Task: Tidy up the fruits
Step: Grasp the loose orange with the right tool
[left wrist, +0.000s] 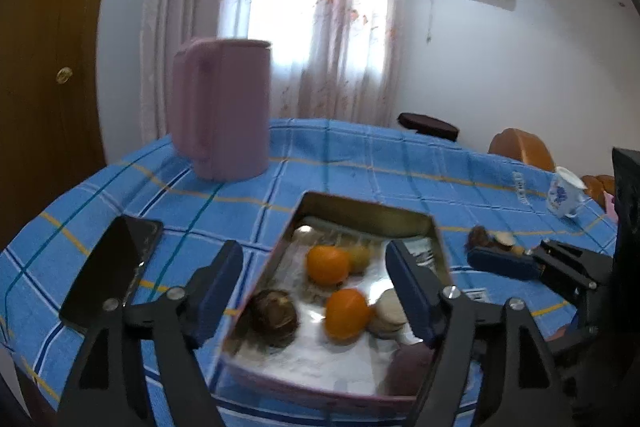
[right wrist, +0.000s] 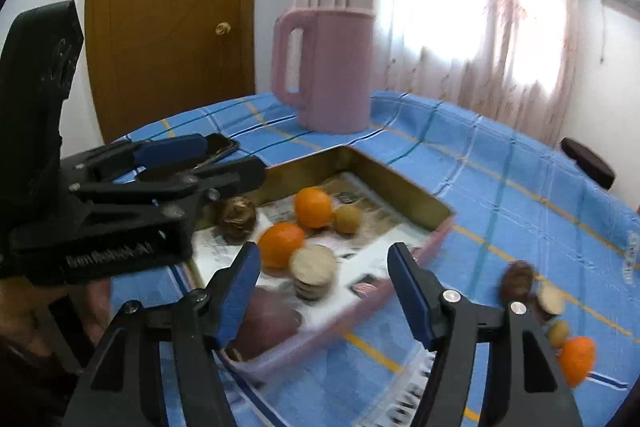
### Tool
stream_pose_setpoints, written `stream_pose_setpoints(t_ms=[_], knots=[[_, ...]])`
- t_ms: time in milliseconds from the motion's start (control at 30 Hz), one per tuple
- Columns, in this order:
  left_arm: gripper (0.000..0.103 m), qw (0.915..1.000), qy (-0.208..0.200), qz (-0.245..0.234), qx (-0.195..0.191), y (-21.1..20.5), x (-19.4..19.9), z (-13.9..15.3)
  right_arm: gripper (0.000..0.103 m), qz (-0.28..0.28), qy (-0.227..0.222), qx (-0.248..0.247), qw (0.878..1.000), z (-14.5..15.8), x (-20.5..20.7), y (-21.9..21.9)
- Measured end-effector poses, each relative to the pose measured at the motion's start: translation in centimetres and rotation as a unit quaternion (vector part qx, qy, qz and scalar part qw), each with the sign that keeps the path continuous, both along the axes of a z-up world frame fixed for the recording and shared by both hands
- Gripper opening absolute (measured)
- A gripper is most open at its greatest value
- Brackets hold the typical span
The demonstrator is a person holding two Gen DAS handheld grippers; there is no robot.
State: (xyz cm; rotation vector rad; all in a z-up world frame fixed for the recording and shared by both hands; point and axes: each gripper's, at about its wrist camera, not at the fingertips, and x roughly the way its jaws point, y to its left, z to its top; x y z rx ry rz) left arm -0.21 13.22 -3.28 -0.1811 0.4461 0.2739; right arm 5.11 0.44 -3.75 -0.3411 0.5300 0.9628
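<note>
The left gripper (left wrist: pixel 316 287) hovers over the near end of the tray (left wrist: pixel 362 214), jaws spread wide and empty. The right gripper (right wrist: pixel 324 291) hangs over the tray's (right wrist: pixel 394 183) near corner, jaws likewise apart and holding nothing.

Tray position: centre of the bench (right wrist: pixel 500 195), on the blue checked cloth, long side angled away from both cameras.

Tray contents, right wrist view:
- two oranges, one (right wrist: pixel 314 207) toward the middle, one (right wrist: pixel 281 244) nearer the grippers, close together
- a small yellow-green fruit (right wrist: pixel 348 219) just beside the farther orange
- a dark brown round fruit (right wrist: pixel 237 217) near the left wall
- a pale, flat-topped piece (right wrist: pixel 313 269) touching the nearer orange
- a dull purple item (right wrist: pixel 272 327) at the near end — blurred, type cannot be told

Fruit outside the tray, on the cloth to the right: a brown fruit (right wrist: pixel 518 279), a pale cut piece (right wrist: pixel 551 301), a small yellowish one (right wrist: pixel 559 333) and a third orange (right wrist: pixel 578 359), in a loose row.

Other items: a pink jug (left wrist: pixel 222 109) upright behind the tray, a dark phone (left wrist: pixel 112 267) flat on the left, a patterned cup (left wrist: pixel 564 195) at the far right edge.
</note>
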Motion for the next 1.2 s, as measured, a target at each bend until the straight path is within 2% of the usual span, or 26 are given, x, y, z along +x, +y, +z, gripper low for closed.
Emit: stream_pose_setpoints(t_ms=[133, 300, 467, 633, 667, 800, 1000, 1200], knots=[[0.086, 0.9995, -0.003, -0.032, 0.004, -2.5, 0.7, 0.4, 0.067, -0.047, -0.01, 0.012, 0.999, 1.1, 1.5, -4.3], [0.087, 0.9972, 0.008, -0.073, 0.014, -5.9, 2.0, 0.2, 0.067, -0.156, -0.021, -0.017, 0.987, 0.8, 5.0, -11.0], [0.09, 0.993, 0.018, -0.111, 0.035, -9.7, 3.8, 0.2, 0.067, -0.223, 0.025, -0.028, 0.974, -0.6, 8.6, -15.6], [0.09, 0.9876, 0.036, -0.147, 0.042, -12.5, 5.8, 0.1, 0.065, -0.223, 0.079, -0.031, 0.971, -2.1, 10.6, -16.1], [0.09, 0.987, 0.039, -0.149, 0.044, -12.9, 6.1, 0.0, 0.059, -0.225, 0.084, -0.034, 0.97, -2.4, 10.9, -16.2], [0.09, 0.9842, 0.059, -0.16, 0.046, -14.1, 7.8, -0.7, 0.049, -0.205, 0.12, -0.017, 0.971, -3.2, 11.8, -16.2], [0.089, 0.9813, 0.078, -0.169, 0.049, -15.3, 9.9, -1.4, 0.047, -0.209, 0.098, -0.019, 0.973, -2.9, 11.1, -16.6], [0.084, 0.9799, 0.088, -0.172, 0.05, -17.1, 11.7, -1.5, 0.047, -0.273, 0.067, -0.021, 0.96, -2.3, 12.0, -19.2]])
